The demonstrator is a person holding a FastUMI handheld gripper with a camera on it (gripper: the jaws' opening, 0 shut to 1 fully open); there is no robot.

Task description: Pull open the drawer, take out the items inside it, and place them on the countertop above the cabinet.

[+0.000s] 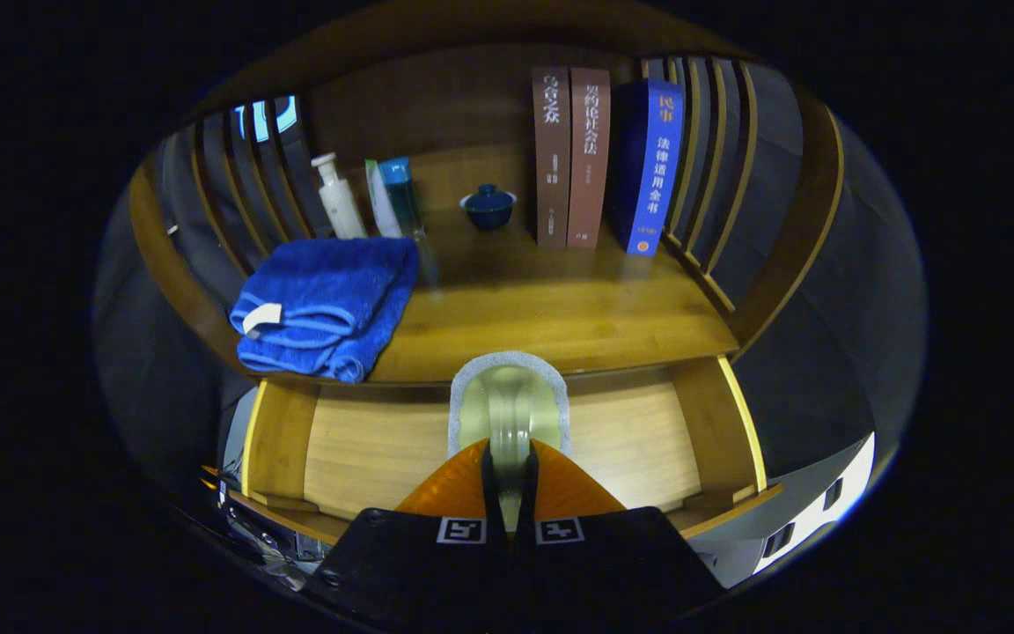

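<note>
My gripper [509,453] is shut on a pale, translucent rounded item with a grey rim [509,396], which sticks up from between the fingers [459,493]. I hold it over the open wooden drawer [366,449], just below the front edge of the countertop [551,308]. The drawer's pale floor shows bare on both sides of the item. The part of the drawer behind the fingers is hidden.
On the countertop lie a folded blue towel [322,299] at the left front, a white pump bottle [337,198] and two tubes [393,198] behind it, a small blue lidded cup [488,208], and three upright books [599,158]. Slatted wooden sides [709,176] enclose the shelf.
</note>
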